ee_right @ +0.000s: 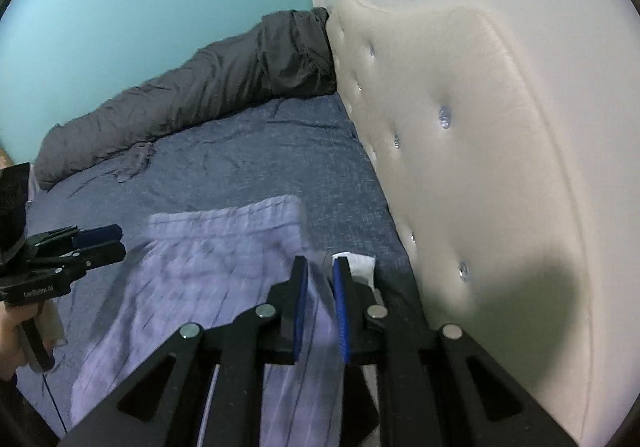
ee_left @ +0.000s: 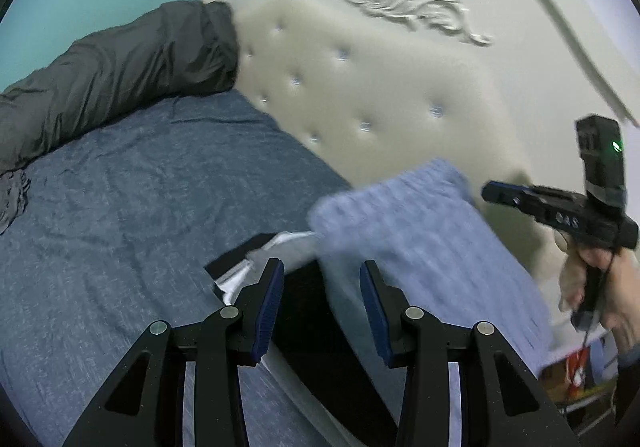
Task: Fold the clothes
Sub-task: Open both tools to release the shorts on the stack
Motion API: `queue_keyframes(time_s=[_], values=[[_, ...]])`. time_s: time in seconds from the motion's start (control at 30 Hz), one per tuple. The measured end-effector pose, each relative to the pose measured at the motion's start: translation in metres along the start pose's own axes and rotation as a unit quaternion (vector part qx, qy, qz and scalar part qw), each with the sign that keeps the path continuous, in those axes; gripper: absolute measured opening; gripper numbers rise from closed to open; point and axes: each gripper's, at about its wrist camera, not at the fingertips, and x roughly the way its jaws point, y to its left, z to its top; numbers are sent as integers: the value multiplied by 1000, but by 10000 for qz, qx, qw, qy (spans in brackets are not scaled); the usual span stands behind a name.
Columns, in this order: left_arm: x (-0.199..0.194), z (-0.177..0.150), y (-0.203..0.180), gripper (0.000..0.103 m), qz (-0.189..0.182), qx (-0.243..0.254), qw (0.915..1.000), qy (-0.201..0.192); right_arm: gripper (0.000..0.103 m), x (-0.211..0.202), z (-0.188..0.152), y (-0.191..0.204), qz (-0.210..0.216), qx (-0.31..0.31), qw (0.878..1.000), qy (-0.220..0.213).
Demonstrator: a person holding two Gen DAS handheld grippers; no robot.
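On the blue bedsheet (ee_right: 248, 151) beside the headboard (ee_right: 480, 151), my right gripper (ee_right: 321, 267) pinches the lavender garment (ee_right: 192, 271), long axis running toward it. Only the left view shows black-white clothing (ee_left: 256, 251) under my half-open, empty left gripper (ee_left: 321, 275).

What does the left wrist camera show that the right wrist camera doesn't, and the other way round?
Only the left wrist view shows a black garment with a white lining lying under the left hand-held gripper, whose pads stand apart with nothing pinched.

Only the right wrist view shows the right hand-held gripper nipping the pale blue striped garment.

Both show that striped garment, the blue bedsheet, rolled grey duvet and cream tufted headboard.
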Motion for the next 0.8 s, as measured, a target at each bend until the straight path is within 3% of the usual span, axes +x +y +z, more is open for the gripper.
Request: queue_keyframes(time_s=[0.2,0.43,0.8], values=[[-30,-40,-28,43,-266,254,9993,52,12,-39,-35,17,346,26,9991,-261],[-37,-79,-51,43,-228,520,9981,229,13,-61,-88,28,669,170,9965,-472],[-47,-101,-39,43,132,287,9991,295,13,-63,-119,1,392,962,9937,-418]])
